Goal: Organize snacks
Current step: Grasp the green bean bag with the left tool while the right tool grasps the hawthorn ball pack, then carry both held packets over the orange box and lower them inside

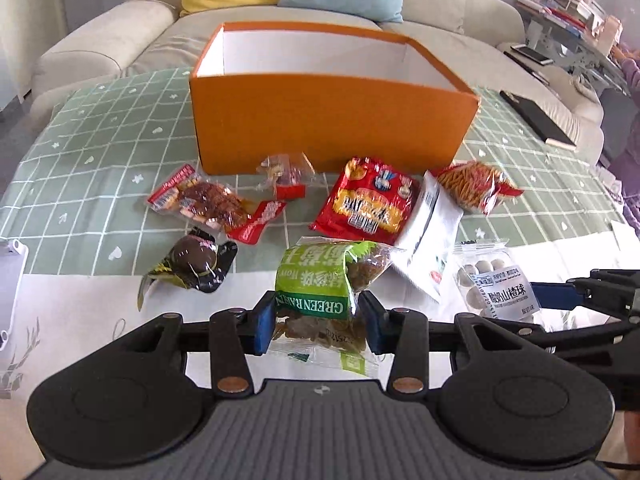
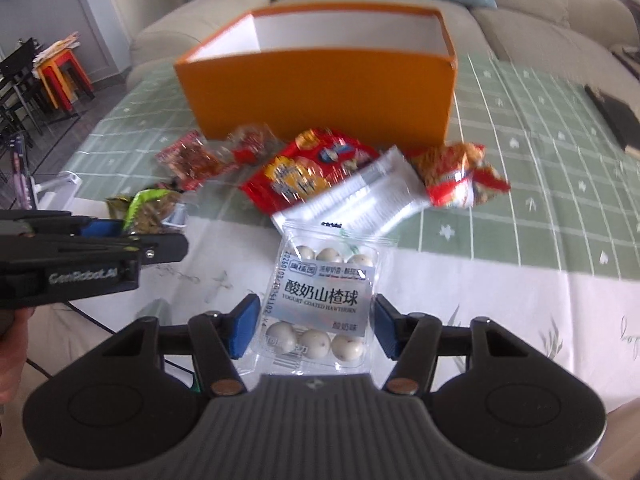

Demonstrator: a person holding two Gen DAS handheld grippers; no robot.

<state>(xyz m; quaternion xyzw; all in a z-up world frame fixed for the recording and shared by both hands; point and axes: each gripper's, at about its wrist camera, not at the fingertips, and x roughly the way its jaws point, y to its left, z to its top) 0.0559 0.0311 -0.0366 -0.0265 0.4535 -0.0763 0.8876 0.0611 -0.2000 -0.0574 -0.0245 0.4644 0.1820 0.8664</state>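
Green raisin packet clamped betw. pads of left gripper, off table. Clear yogurt-hawthorn ball pack pinched by right gripper. Red snack bags scattered beyond on green checked cloth. Open orange cardboard box farthest.

Each gripper is built of matte black plastic. The left gripper shows two blue rubber-faced fingers at mid-frame, carried on flat black link arms pinned with copper-coloured rivets. Below them sit two broad round black housings with shallow circular recesses, and between these a grey ribbed plate bearing a small white mark fills the bottom centre. The right gripper has the same build. At the left edge of the right wrist view, the other gripper's black side carries white "GenRobot.AI" lettering and small silver screws.
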